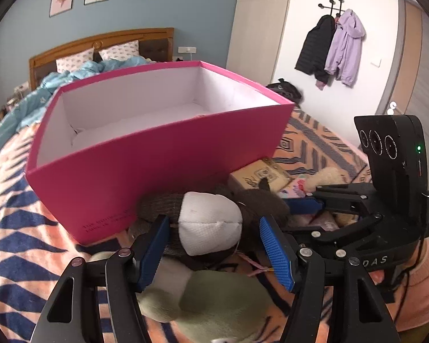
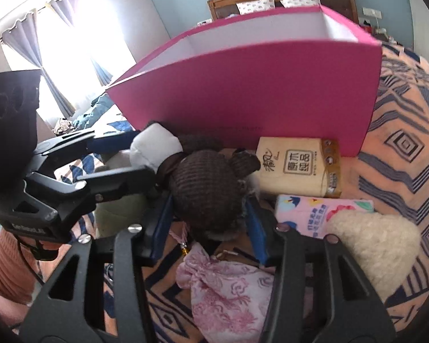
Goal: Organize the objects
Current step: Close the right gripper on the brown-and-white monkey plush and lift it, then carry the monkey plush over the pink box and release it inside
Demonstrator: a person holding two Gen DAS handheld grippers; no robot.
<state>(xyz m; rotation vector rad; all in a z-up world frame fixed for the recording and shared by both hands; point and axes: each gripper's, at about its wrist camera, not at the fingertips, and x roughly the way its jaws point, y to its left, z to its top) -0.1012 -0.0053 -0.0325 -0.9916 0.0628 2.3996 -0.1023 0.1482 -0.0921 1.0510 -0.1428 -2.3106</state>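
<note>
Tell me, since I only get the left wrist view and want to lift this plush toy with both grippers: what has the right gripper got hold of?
Observer: The right gripper has the plush toy by its brown knitted head, a pad against each side.
Operator: Is anything lying beneath it?
Observer: Yes, a pink patterned pouch lies just under that gripper, below the head.
Operator: What is beyond the head?
Observer: A tan tissue pack with printed characters on top lies at the foot of the pink box, close to the toy's ear.
</note>
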